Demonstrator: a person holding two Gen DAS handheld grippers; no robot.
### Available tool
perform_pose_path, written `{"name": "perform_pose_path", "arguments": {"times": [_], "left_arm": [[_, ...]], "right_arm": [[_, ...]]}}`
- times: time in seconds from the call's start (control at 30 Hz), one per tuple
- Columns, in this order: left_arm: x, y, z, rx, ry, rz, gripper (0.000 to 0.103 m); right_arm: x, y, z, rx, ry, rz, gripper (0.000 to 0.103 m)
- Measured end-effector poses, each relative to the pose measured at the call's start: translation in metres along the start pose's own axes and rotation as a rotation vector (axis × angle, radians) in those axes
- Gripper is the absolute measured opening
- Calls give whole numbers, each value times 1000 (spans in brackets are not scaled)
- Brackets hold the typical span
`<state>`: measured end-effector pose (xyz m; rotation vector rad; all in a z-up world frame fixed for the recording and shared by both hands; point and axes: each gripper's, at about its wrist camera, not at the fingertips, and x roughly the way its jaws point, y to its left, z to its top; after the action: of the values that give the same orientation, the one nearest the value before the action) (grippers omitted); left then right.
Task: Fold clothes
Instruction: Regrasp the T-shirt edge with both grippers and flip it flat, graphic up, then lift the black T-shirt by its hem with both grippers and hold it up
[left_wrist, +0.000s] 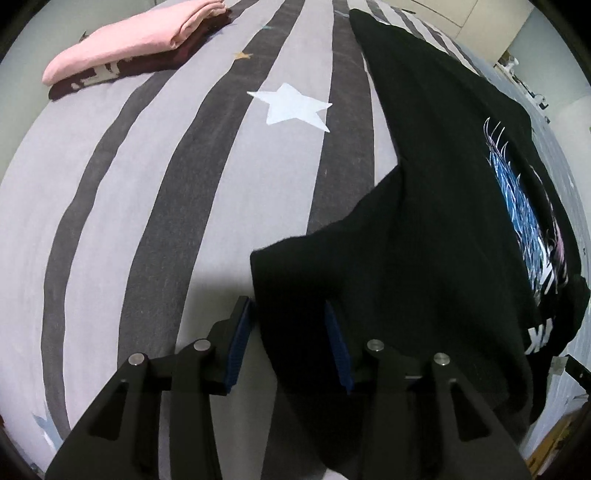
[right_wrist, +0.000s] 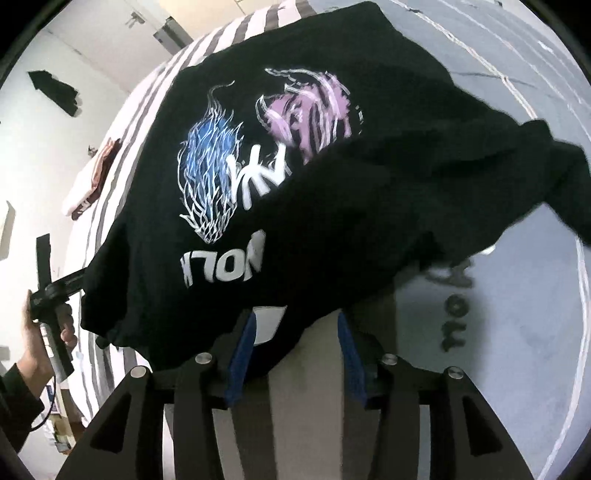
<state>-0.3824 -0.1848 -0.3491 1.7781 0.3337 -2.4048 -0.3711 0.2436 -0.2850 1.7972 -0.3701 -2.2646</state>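
The black printed T-shirt (left_wrist: 443, 221) lies partly spread on the striped bedcover (left_wrist: 147, 184), its body running from the 12 o'clock edge of the left wrist view down toward 5 o'clock, with the blue and pink graphic at about 3 o'clock. In the right wrist view the same shirt fills the centre, and one sleeve or corner trails off to 3 o'clock over a pale grey surface.

The left gripper (left_wrist: 290, 343) stands with its jaws apart; black cloth lies between the blue pads, but the left pad shows a gap to the fabric, so it does not look pinched. The right gripper (right_wrist: 297, 350) is also parted, with the shirt's hem draped across the left pad and the right pad bare; no clamp is visible there either.

The shirt is judged light, limp and non-fragile. It will sag and bunch wherever it is unsupported, and a single-layer pinch may slip or drag a fold out of line. The sensible holds are probably at the hem corners or shoulder seams, where doubled stitching gives the pads something thicker to bite.

At 11 o'clock in the left view a folded pink garment (left_wrist: 129, 40) sits on a folded maroon garment (left_wrist: 122, 70), well apart from the shirt. A hand (right_wrist: 35, 332) holds the left tool's handle at 8 o'clock in the right view.
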Motion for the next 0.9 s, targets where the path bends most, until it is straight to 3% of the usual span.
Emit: {"name": "perform_pose_path", "arguments": {"times": [0.1, 0.2, 0.3, 0.33, 0.4, 0.5, 0.63, 0.9], "left_arm": [[0, -10, -2, 34, -9, 34, 35], [-3, -17, -1, 44, -11, 40, 16], [-8, -17, 4, 25, -11, 56, 6], [-10, -16, 6, 17, -13, 66, 4], [-21, -7, 16, -2, -37, 99, 4], [-37, 13, 37, -28, -61, 85, 3], [-52, 25, 68, 11, -70, 69, 3], [-53, 39, 129, 89, -85, 108, 3]], "right_arm": [[12, 6, -3, 29, 1, 10, 42], [26, 12, -4, 46, 5, 0, 42], [40, 15, -1, 54, 19, -37, 42], [42, 13, 0, 69, 23, -39, 34], [46, 9, 3, 97, 33, -42, 11], [44, 4, 4, 122, 43, -32, 7], [34, 7, -3, 113, 48, -39, 5], [28, 31, -25, 127, 77, 25, 5]]}}
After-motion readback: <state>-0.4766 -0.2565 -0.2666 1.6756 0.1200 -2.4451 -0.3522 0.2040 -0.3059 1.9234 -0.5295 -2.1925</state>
